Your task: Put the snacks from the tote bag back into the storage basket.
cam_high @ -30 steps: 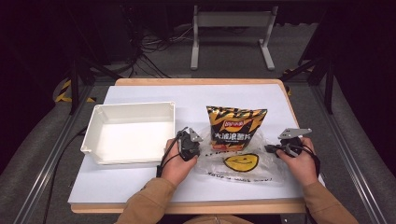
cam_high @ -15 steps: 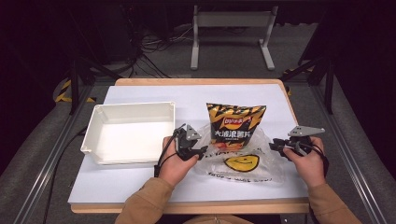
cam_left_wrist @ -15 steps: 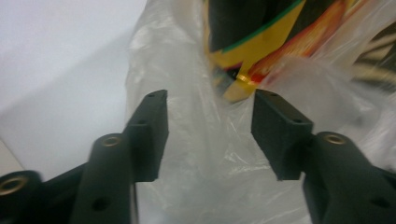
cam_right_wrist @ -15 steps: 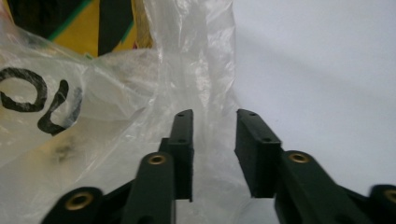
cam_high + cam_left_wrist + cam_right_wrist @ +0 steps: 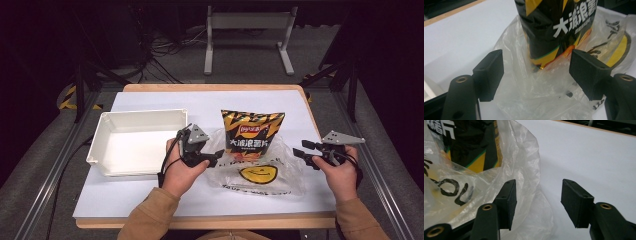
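A black and yellow chip bag (image 5: 252, 134) lies mid-table with its lower end under the mouth of a clear plastic bag (image 5: 260, 175) that bears a yellow smiley. My left gripper (image 5: 214, 159) hovers at the plastic bag's left edge. Its jaws have just been opening, and the pads (image 5: 489, 72) stand apart from the film (image 5: 541, 92) beyond them. My right gripper (image 5: 303, 150) is off the bag's right edge and has also just been opening. Its left pad (image 5: 507, 200) is beside the plastic (image 5: 520, 155) without pinching it. The chip bag (image 5: 554, 27) fills the top of the left gripper view.
A white rectangular tray (image 5: 102, 145) stands on the left of the white tabletop (image 5: 165, 102), close to my left hand. Aluminium rails run along both sides of the table, and a metal stand and cables lie on the floor behind it.
Both grippers have opened off the plastic bag's edges and lifted a little. The right one has drawn back to the right, away from the bag, which now lies slack.
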Motion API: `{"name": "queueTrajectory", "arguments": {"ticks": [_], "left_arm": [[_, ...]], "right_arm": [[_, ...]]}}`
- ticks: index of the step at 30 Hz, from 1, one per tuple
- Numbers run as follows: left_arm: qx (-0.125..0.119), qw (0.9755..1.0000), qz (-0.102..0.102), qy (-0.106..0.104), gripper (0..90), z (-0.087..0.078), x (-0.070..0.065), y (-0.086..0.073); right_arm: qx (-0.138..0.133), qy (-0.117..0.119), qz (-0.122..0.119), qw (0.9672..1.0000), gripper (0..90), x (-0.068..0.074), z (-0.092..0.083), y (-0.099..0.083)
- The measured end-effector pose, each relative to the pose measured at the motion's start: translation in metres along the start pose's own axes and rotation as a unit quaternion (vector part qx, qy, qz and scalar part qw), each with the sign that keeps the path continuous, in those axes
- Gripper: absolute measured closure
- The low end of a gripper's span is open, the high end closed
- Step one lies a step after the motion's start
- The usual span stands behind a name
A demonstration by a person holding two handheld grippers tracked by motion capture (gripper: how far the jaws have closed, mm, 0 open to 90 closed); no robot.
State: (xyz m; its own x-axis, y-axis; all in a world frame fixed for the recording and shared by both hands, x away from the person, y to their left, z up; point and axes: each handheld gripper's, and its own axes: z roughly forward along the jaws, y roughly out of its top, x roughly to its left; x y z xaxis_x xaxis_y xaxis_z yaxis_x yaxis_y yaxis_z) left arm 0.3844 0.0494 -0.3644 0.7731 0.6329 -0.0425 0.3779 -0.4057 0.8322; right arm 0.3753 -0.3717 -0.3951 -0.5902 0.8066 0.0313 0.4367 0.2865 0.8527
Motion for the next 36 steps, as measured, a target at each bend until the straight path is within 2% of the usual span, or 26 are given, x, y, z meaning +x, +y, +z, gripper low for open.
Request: {"name": "queueTrajectory", "arguments": {"ticks": [3,4,5,10,20,22,24,27,29,34,36], "left_arm": [[-0.005,1.0,-0.004,-0.005,27.7,-0.001,0.0,0.002],[-0.014,0.9996,-0.01,-0.02,27.2,-0.004,0.001,0.006],[-0.014,0.9996,-0.01,-0.02,26.7,-0.004,0.001,0.006],[-0.033,0.9984,-0.005,-0.046,24.5,-0.007,0.004,0.018],[-0.058,0.9959,0.004,-0.069,20.7,-0.004,0.015,0.038],[-0.06,0.9945,0.011,-0.085,18.9,0.0,0.02,0.042],[-0.067,0.9921,0.009,-0.106,17.2,0.005,0.026,0.044],[-0.077,0.9907,0.009,-0.112,14.9,0.01,0.029,0.048],[-0.081,0.9897,0.002,-0.118,14.3,0.013,0.031,0.049],[-0.078,0.9893,-0.004,-0.123,10.9,0.022,0.033,0.052],[-0.084,0.9871,-0.006,-0.136,8.1,0.029,0.034,0.053]], "right_arm": [[-0.008,0.003,-0.001,1.0,45.5,0.001,-0.002,0.002],[-0.014,0.004,-0.002,0.9999,44.5,0.002,-0.004,0.004],[-0.014,0.004,-0.002,0.9999,44.5,0.002,-0.004,0.004],[-0.027,0.008,-0.004,0.9996,43.1,0.003,-0.007,0.006],[-0.04,0.012,-0.004,0.9991,41.8,0.004,-0.013,0.009],[-0.041,0.011,-0.003,0.9991,41.3,0.004,-0.014,0.009],[-0.042,0.011,-0.002,0.9991,41.1,0.003,-0.014,0.009],[-0.04,0.009,-0.001,0.9992,41.0,0.002,-0.014,0.007],[-0.039,0.008,0.001,0.9992,41.0,0.001,-0.014,0.006],[-0.039,0.009,-0.002,0.9992,40.7,0.002,-0.013,0.006],[-0.038,0.011,-0.003,0.9992,40.5,0.002,-0.012,0.006]]}}
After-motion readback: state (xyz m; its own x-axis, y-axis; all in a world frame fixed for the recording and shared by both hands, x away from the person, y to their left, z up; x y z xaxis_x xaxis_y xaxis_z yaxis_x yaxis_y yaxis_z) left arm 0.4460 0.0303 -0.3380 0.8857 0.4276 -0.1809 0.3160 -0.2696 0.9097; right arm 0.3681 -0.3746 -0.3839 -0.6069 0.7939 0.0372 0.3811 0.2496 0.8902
